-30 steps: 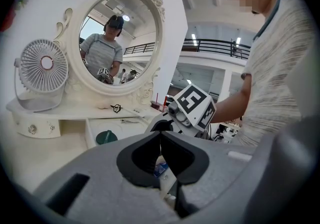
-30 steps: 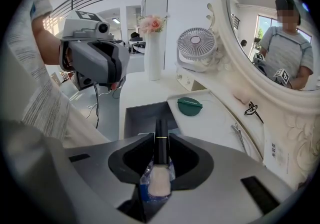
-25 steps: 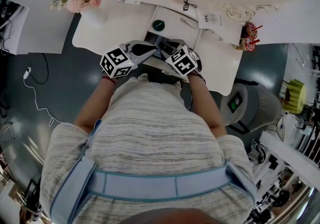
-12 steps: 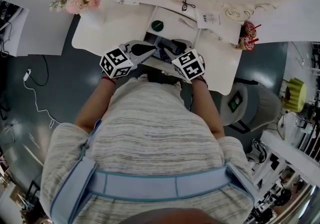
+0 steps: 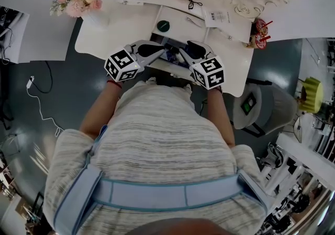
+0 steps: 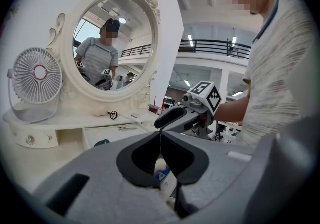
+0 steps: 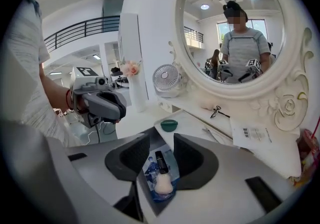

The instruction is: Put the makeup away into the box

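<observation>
Two-handed, held upper centre over the box (image 7: 145,188): left gripper (image 6: 160,135) pinched together, near level; right gripper (image 7: 161,141) spread empty, tipped downward.

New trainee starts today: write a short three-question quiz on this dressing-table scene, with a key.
1. True or false: the left claw is shut.
2. Seen through the right claw's open gap: A pale beige makeup sponge; B red apple; C metal spoon?
3. What colour is the small round container on the white dressing table?
Key: 1 true; 2 A; 3 green.
</observation>
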A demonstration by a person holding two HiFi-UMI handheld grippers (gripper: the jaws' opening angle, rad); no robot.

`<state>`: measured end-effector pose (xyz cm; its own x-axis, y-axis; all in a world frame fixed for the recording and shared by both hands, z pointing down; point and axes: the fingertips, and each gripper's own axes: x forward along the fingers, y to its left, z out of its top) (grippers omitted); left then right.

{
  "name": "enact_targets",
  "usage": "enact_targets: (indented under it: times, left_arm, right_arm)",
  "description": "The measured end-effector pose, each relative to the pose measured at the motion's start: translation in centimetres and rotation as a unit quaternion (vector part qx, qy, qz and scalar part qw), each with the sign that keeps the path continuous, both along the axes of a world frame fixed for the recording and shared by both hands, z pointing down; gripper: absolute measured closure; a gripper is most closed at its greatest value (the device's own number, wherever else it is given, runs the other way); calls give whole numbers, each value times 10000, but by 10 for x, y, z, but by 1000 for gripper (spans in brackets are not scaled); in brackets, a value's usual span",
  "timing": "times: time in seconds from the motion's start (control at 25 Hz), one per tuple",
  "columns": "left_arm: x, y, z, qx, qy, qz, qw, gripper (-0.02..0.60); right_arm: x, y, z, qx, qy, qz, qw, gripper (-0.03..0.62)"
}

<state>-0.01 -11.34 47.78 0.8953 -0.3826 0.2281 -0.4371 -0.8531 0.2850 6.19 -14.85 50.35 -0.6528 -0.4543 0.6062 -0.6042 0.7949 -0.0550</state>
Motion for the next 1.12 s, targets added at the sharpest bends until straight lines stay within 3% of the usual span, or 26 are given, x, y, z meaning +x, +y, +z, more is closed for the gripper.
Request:
enact_targets:
  times: [0.2, 0.4, 1.12]
  left_arm:
    - [1, -1, -11, 111, 54, 12, 9999, 566]
    - [-1, 3, -27, 275, 117, 14, 9996, 566]
    - [3, 11, -51, 528, 134, 216, 9983, 566]
  right_arm:
    - [3, 13, -22, 69, -405, 41, 9991, 461]
    - [6, 22, -47, 200, -867, 233, 9958, 543]
    - [8, 44, -83, 476, -1352, 364, 9890, 585]
